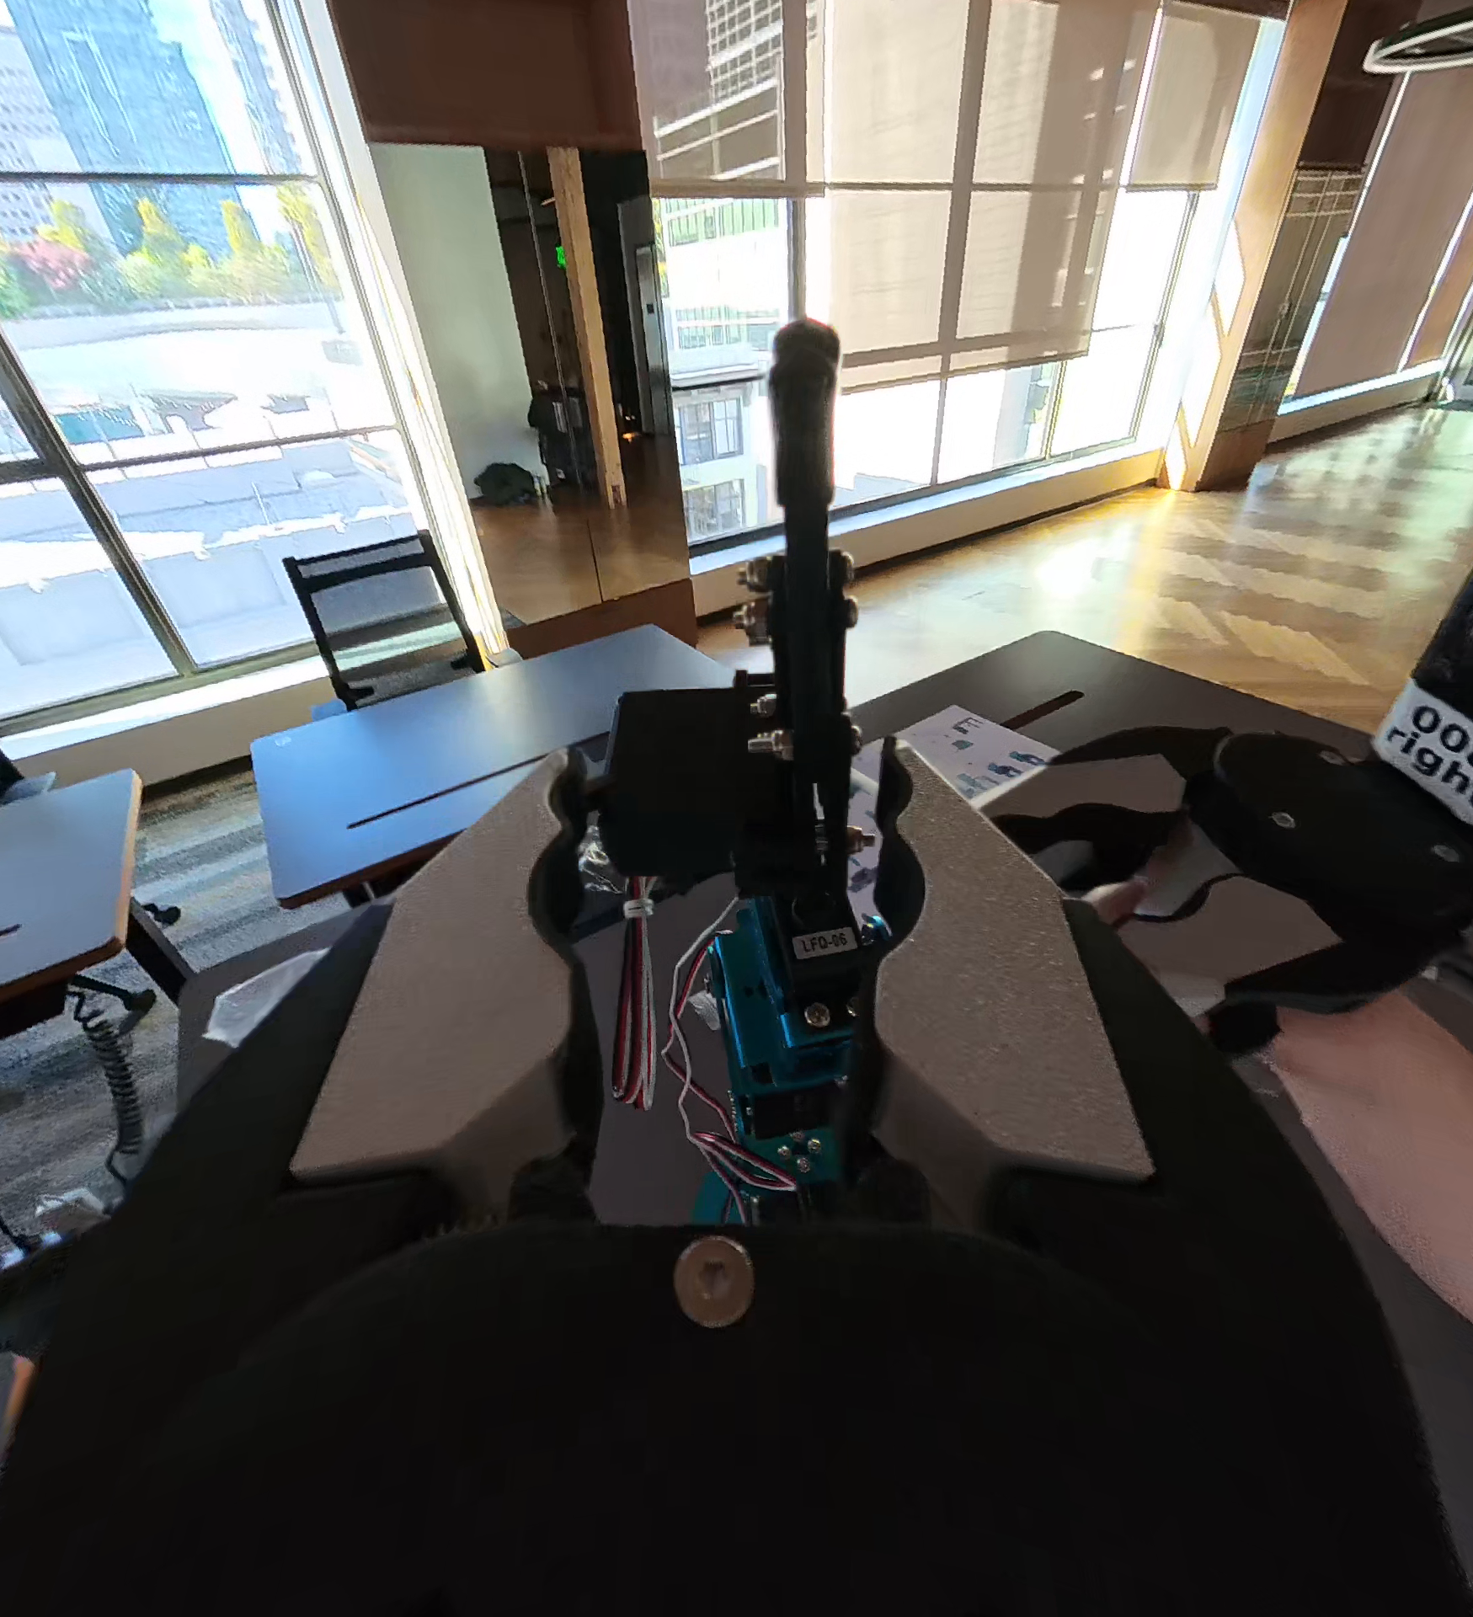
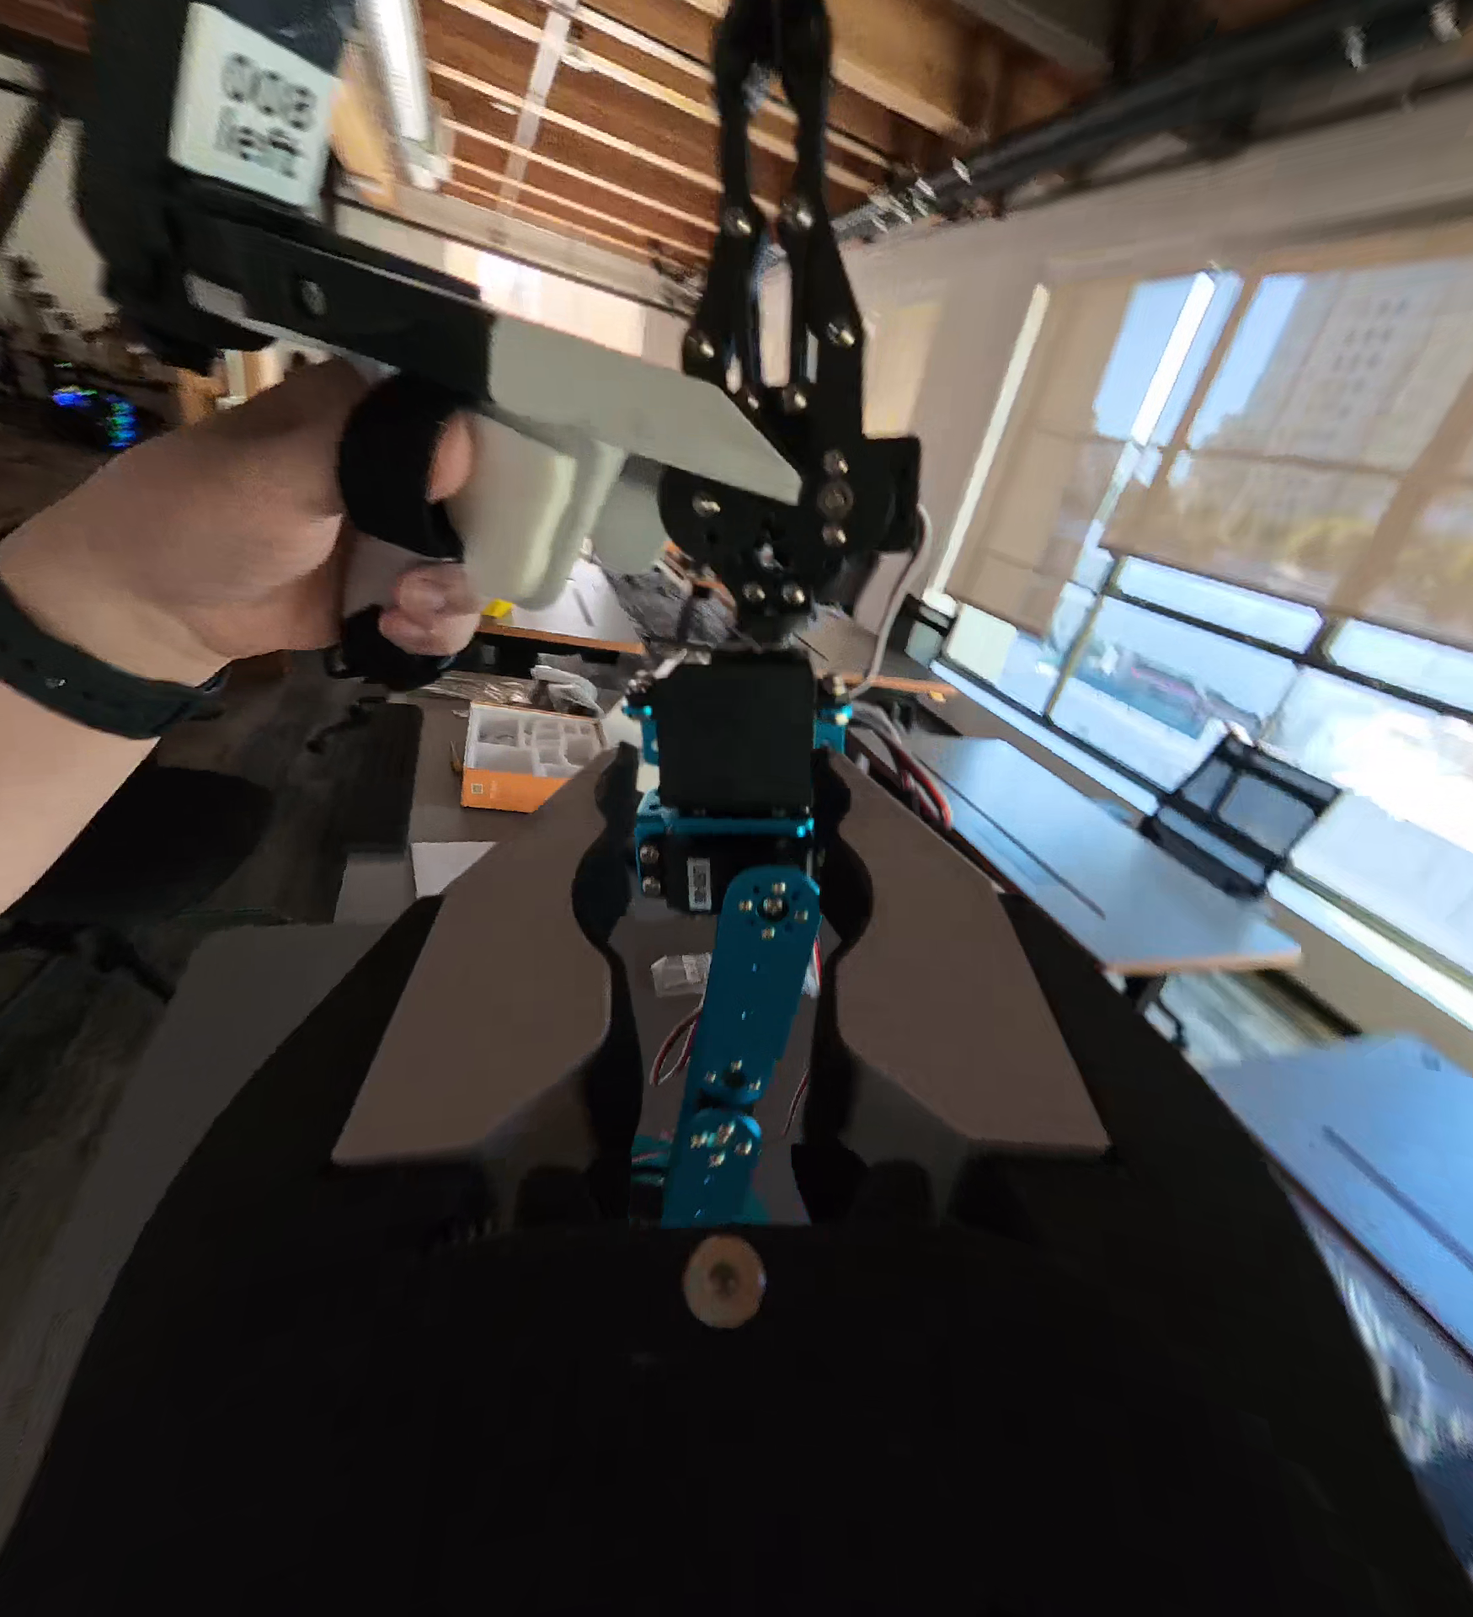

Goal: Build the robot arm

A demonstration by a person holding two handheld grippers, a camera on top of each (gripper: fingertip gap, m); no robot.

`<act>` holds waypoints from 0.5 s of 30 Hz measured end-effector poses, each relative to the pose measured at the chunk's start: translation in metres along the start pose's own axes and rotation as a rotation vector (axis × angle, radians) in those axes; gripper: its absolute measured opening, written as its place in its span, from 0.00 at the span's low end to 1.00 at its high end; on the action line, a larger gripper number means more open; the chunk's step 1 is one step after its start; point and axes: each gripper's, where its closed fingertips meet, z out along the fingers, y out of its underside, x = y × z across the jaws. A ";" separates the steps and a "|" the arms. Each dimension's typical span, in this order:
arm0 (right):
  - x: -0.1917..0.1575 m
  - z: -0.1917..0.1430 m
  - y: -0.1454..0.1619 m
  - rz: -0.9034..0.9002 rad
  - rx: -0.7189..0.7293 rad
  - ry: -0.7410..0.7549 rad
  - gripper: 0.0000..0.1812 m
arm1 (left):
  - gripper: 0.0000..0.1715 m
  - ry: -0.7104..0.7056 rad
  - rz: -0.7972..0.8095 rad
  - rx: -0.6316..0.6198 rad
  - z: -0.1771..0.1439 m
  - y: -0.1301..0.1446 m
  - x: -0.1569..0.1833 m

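Observation:
A small robot arm kit of blue metal brackets (image 2: 759,980), black servos (image 2: 733,735) and a black claw (image 1: 803,455) is held in the air between both grippers. My left gripper (image 1: 728,831) is shut on its black servo and claw base, with the claw pointing up and away. The blue bracket (image 1: 776,1006) and red-white wires (image 1: 641,1006) hang toward the camera. My right gripper (image 2: 726,787) is shut on the blue bracket around a black servo. The left gripper also shows in the right wrist view (image 2: 628,411), and the right gripper in the left wrist view (image 1: 1328,831). A hand holds each.
A dark table (image 1: 1153,691) with a printed sheet (image 1: 978,744) lies below. An orange and white parts box (image 2: 531,761) stands on it. Grey desks (image 1: 453,761) and a black chair (image 1: 374,604) stand by tall windows (image 1: 146,394). Wood floor (image 1: 1240,542) lies to the right.

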 end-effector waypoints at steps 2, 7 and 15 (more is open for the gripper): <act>0.003 0.005 -0.008 -0.026 0.042 -0.096 0.20 | 0.34 -0.020 -0.007 0.006 -0.002 -0.001 -0.002; 0.023 0.016 -0.032 0.216 0.139 -0.452 0.12 | 0.30 -0.055 0.042 -0.002 -0.006 -0.002 -0.002; 0.023 0.028 -0.026 0.358 0.108 -0.724 0.14 | 0.29 -0.092 0.072 -0.038 -0.004 -0.002 -0.003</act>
